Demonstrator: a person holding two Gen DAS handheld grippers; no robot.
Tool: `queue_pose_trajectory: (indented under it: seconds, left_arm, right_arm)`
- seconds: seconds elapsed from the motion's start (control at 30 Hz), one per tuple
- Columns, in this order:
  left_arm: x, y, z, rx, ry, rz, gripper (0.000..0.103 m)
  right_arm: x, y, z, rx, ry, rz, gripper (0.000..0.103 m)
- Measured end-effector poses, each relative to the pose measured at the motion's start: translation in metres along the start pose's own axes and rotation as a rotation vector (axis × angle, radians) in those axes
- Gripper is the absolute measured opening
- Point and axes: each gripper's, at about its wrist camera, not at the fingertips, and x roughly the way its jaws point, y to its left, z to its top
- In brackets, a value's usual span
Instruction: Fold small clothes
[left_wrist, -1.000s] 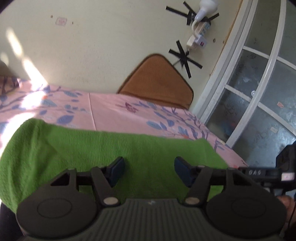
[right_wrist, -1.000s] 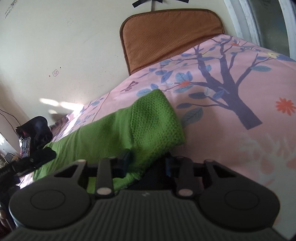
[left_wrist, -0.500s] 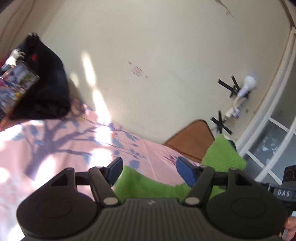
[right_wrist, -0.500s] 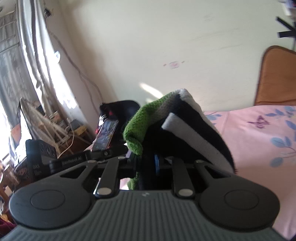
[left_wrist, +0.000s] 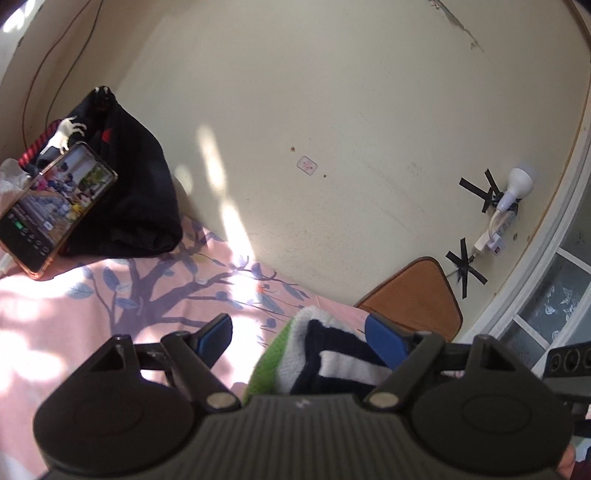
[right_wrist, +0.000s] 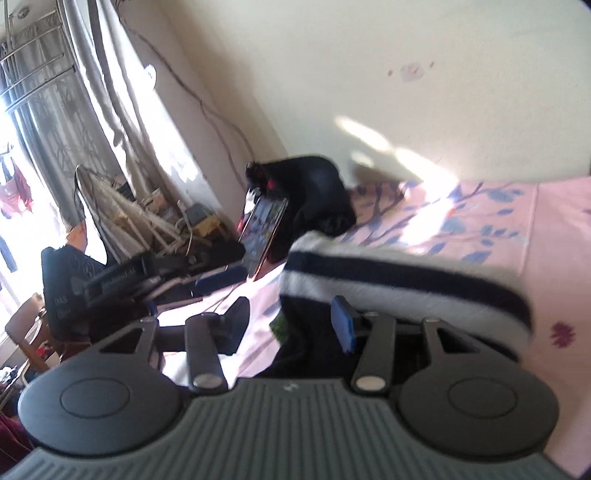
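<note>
The left tongs stand spread wide, their jaws having just been opening; the blue pads do not press on anything, though the folded fuzzy garment, green outside with white and navy stripes, lies between them, close against the right-hand pad. The right tongs are also parted, their jaws having just been opening as well, and the same garment lies between and over the fingers, its striped white-and-navy edge draped across the right finger with a sliver of green showing below; no pad clamps it. The garment rests on the bed's pink sheet printed with a purple tree and blue leaves, which spreads out beyond both tongs. In the right wrist view the left tongs appear at the left, near the bed's edge. Farther back, a lit smartphone in a reddish case leans against a black cloth bag at the cream wall. A brown woven mat stands against that wall, beside a white bulb and plug taped on with black tape.
</note>
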Motion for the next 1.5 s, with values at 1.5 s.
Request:
queue_pose_trajectory:
  seconds: [1.5]
  left_arm:
    - [0.101,0.026,-0.029,-0.129,0.247,-0.047,0.103]
  right_arm:
    - [0.001,-0.14,-0.049,0.476,-0.156,-0.04,0.088]
